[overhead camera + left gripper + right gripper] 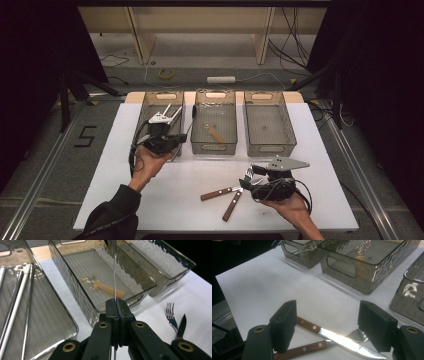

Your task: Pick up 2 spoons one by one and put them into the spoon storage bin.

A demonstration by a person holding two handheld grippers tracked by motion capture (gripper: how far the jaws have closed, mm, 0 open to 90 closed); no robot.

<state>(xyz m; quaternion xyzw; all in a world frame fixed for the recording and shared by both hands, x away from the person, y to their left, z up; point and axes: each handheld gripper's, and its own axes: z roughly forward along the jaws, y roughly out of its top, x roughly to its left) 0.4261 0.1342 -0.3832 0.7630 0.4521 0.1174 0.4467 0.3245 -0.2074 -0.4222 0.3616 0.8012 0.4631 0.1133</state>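
Observation:
My left gripper [179, 139] [117, 307] is shut on a thin metal utensil [114, 277], which I see edge-on rising over the middle bin [215, 145] [75, 287]. My right gripper [246, 179] [329, 325] is open just above the white tabletop. Between its jaws lies a serrated knife [342, 340] [216, 193] with a wooden handle. A second wood-handled utensil [304, 348] [231, 206] crosses under it. Its fork head [170, 313] lies beside the knife tip [182, 325].
Three smoky plastic bins stand in a row at the back. The left bin [142, 112] [72, 327] holds several long metal utensils [15, 305]. A wooden-handled tool [216, 134] [108, 289] lies in the middle bin. The right bin [290, 135] [362, 267] has nothing visible inside.

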